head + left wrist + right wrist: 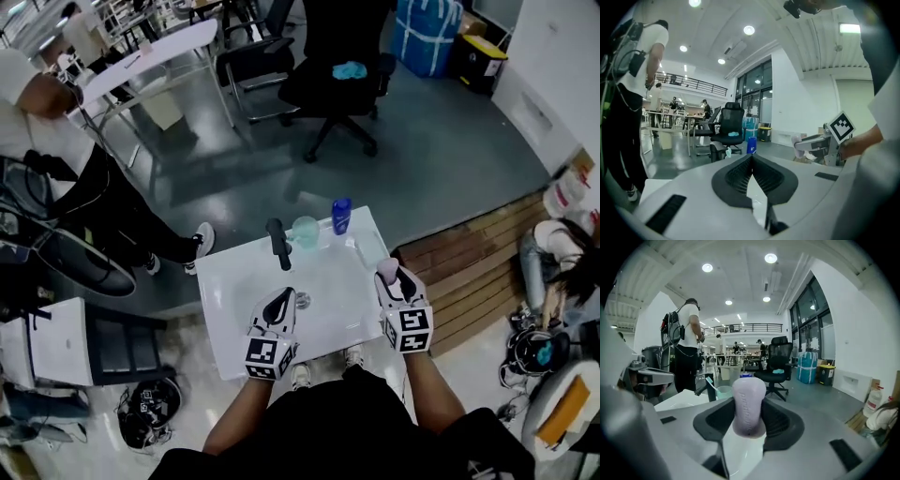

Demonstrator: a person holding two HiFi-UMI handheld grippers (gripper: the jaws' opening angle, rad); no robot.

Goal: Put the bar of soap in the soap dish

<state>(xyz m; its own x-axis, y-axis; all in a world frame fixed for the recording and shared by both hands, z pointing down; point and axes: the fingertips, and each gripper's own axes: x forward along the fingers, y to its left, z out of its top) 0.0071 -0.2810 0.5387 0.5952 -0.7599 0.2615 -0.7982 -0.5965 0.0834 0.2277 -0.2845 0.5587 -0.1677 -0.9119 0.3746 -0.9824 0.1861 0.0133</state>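
The right gripper point(393, 276) is clamped on the soap point(749, 408), a pale lilac bar with rounded ends that stands on end between the jaws, its top rising clear of them (raised lettering runs down its face, too soft to read). In the head view the bar is held above the right rim of the sink point(221, 323), toward the near corner and well apart from the left gripper point(278, 300). That one hangs over the middle of the basin, close to the drain, with its jaws pressed together at the tips and nothing between them. Along the back edge of the sink stand a black tap point(278, 244), a teal cup point(306, 231) just beside it with a toothbrush leaning in it, and a blue bottle point(341, 216) to the right of the cup. No view shows plainly where the soap dish is. Beyond the sink, on the grey floor, there is a black chair point(333, 75), and a person point(66, 150) in a white top stands at the left.
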